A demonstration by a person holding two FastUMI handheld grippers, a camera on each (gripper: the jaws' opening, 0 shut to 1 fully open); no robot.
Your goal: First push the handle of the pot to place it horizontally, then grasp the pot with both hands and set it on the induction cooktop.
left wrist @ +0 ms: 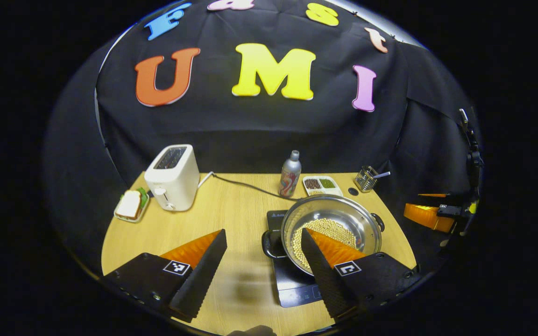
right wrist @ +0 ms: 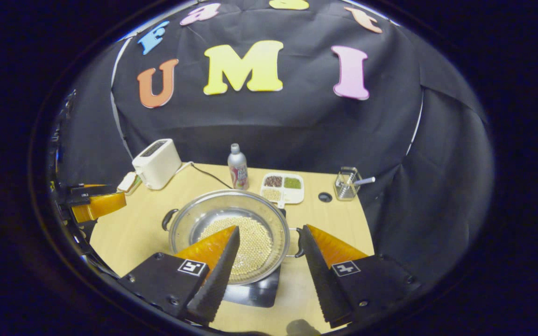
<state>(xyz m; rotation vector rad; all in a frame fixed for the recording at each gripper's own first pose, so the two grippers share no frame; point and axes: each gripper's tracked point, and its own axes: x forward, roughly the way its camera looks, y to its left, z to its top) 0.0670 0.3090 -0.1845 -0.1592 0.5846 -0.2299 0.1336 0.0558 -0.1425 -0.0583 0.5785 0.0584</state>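
Steel pot with beans sits on the black induction cooktop, handles out to either side, so placement looks done and this reads as the end of the task or the release step. Left gripper is spread wide, nothing between its fingers; the near-side pot handle sits in the gap, not touched. Right gripper is also spread apart and empty, with the other handle just beside its right finger. Next move, by my read: pull both back clear without nudging the pot. Toaster and bottle stand well behind.
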